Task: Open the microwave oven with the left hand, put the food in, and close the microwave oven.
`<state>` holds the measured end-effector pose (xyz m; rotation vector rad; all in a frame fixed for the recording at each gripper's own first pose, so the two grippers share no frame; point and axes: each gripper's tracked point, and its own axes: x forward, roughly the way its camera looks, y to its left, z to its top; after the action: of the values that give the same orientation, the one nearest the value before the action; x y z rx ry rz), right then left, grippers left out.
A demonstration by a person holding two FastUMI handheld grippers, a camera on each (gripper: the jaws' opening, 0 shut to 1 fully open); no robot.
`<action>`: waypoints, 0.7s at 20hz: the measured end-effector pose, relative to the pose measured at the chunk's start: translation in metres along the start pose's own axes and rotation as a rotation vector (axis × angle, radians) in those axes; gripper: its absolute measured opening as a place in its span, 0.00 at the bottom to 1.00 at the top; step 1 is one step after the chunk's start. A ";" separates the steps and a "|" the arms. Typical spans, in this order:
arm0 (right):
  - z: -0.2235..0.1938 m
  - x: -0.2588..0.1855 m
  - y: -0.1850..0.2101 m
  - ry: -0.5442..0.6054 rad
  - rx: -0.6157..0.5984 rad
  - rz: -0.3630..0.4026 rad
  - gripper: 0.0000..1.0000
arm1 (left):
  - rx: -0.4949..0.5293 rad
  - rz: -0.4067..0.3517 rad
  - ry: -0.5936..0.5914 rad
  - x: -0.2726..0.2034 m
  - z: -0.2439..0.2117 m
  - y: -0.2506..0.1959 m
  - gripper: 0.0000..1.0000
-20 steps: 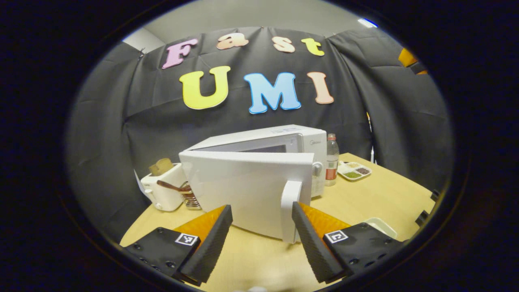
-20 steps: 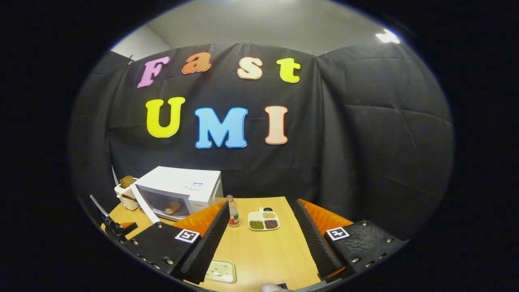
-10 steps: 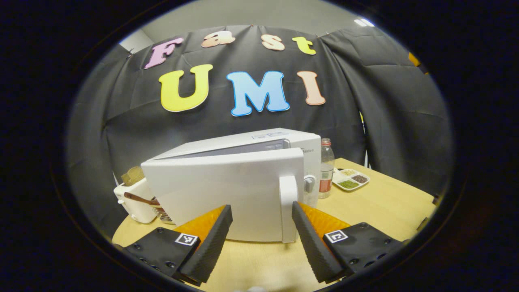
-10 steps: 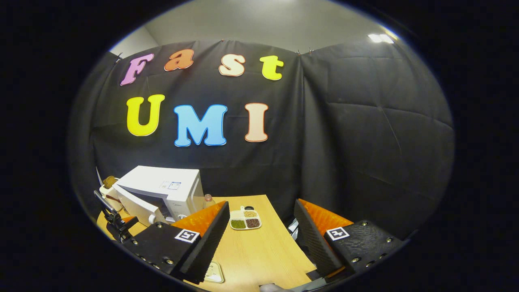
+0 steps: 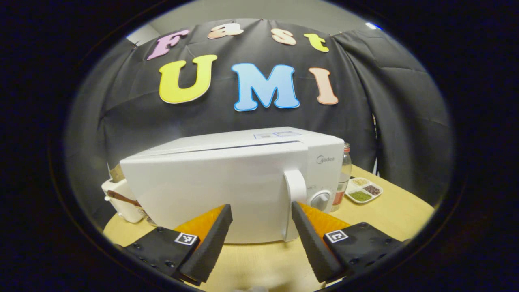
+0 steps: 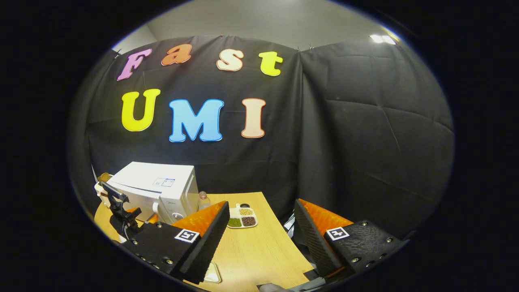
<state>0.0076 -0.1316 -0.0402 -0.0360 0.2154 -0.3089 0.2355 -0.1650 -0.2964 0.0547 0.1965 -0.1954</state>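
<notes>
The white microwave (image 5: pixel 243 162) stands close in front of me in the left gripper view. Its door (image 5: pixel 202 190) is swung almost flat against the body, with a thin dark gap left along the top edge. My left gripper (image 5: pixel 259 239) is open, right up against the door front, and its right finger sits beside the door handle (image 5: pixel 294 194). The food is hidden behind the door. In the right gripper view the microwave (image 6: pixel 158 190) is at the left with the left gripper (image 6: pixel 121 217) in front of it. My right gripper (image 6: pixel 261 239) hangs open over the table, holding nothing.
A white toaster (image 5: pixel 117 194) stands left of the microwave. A bottle (image 5: pixel 344 170) and a divided dish of beans (image 5: pixel 363 190) sit to its right. A small plate (image 6: pixel 213 273) lies near the wooden table's (image 6: pixel 259 251) front edge. Black cloth walls the booth.
The microwave door has swung from about half open to nearly shut, with my left gripper following it in. The right gripper has drifted rightward, away from the microwave.
</notes>
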 end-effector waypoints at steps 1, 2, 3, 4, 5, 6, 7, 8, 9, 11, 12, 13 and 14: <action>0.001 0.000 0.000 0.000 -0.003 -0.002 0.98 | 0.014 0.005 -0.002 -0.001 -0.001 0.002 0.95; 0.000 0.003 0.001 -0.003 -0.006 -0.003 0.98 | 0.031 0.016 0.001 -0.001 -0.002 0.004 0.95; 0.000 0.003 0.002 -0.003 -0.005 0.001 0.98 | 0.022 0.017 -0.002 -0.002 -0.002 0.005 0.95; -0.001 0.003 0.002 -0.002 -0.005 0.003 0.98 | 0.013 0.018 -0.005 -0.003 -0.002 0.006 0.95; -0.002 0.002 0.001 0.002 -0.004 0.002 0.98 | 0.015 0.020 -0.001 -0.002 -0.003 0.005 0.94; -0.002 0.002 0.002 0.005 -0.001 0.003 0.98 | 0.015 0.024 -0.005 -0.003 -0.001 0.005 1.00; -0.002 0.002 0.001 0.004 -0.002 0.004 0.98 | 0.013 0.028 -0.002 -0.003 -0.002 0.005 0.98; -0.004 0.004 -0.001 0.006 -0.003 0.003 0.98 | 0.011 0.029 -0.004 -0.003 -0.001 0.004 1.00; -0.003 0.004 -0.001 0.008 -0.005 0.007 0.98 | 0.006 0.029 -0.008 -0.002 -0.002 0.004 0.95; -0.003 0.003 0.000 0.010 -0.006 0.012 0.98 | 0.011 0.030 -0.018 0.000 0.001 0.004 1.00; -0.004 0.003 0.002 0.012 -0.005 0.018 0.98 | 0.002 0.041 -0.013 0.002 0.000 0.004 1.00; -0.004 0.002 0.005 0.012 -0.007 0.027 0.98 | 0.006 0.083 -0.025 0.007 0.003 0.008 0.98; -0.005 0.001 0.006 0.015 -0.012 0.032 0.98 | 0.004 0.052 0.000 0.006 0.002 -0.003 0.99</action>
<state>0.0088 -0.1262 -0.0453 -0.0425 0.2323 -0.2760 0.2416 -0.1689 -0.2963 0.0633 0.1945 -0.1443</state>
